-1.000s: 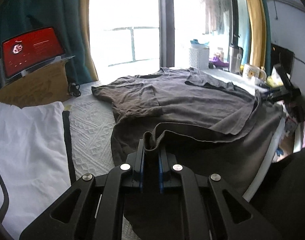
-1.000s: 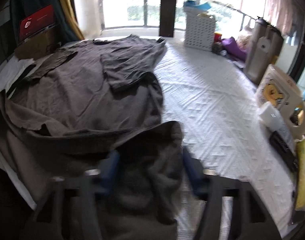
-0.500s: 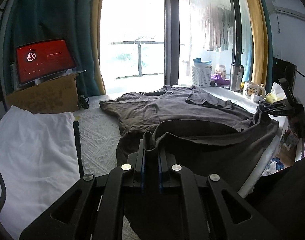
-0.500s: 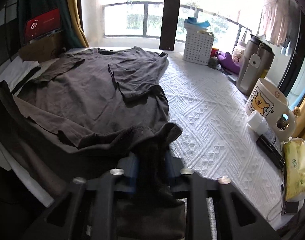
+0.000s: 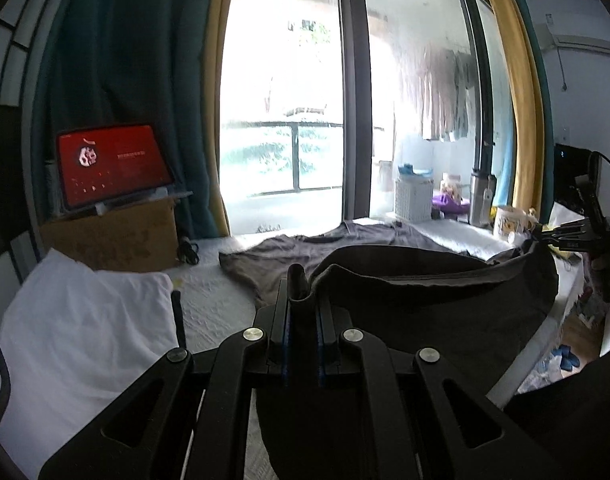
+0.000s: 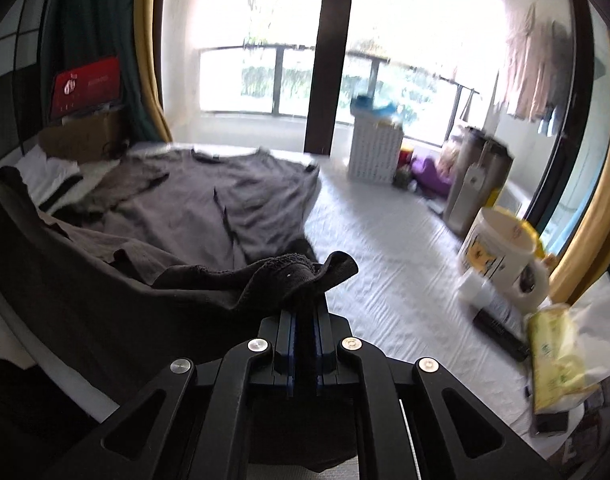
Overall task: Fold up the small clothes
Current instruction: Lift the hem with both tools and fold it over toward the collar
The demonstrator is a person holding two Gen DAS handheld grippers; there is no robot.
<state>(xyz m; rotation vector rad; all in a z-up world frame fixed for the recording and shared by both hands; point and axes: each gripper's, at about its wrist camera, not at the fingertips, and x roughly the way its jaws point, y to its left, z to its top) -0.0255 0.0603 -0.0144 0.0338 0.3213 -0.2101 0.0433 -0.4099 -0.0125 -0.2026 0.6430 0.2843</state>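
Note:
A dark grey T-shirt (image 5: 425, 296) (image 6: 209, 204) lies spread on the white quilted bed cover (image 6: 385, 240), collar toward the window. Its near hem is lifted off the bed and stretched between both grippers. My left gripper (image 5: 303, 300) is shut on one hem corner, which bunches up between its blue-edged pads. My right gripper (image 6: 303, 312) is shut on the other hem corner, with cloth folding over its tips. In the left wrist view the right gripper (image 5: 561, 236) shows at the far right, holding the hem up.
White folded cloth (image 5: 77, 328) lies at the left of the bed, beside a cardboard box (image 5: 113, 240) with a red-screen tablet (image 5: 113, 164). Along the right side stand a white basket (image 6: 375, 152), steel flasks (image 6: 481, 176), a bear mug (image 6: 501, 256), a remote (image 6: 501, 336) and a tissue pack (image 6: 557, 356).
The right gripper shut on the hem corner that lay between its open fingers. Both grippers rose and lifted the hem off the bed; the views tilted up toward the window.

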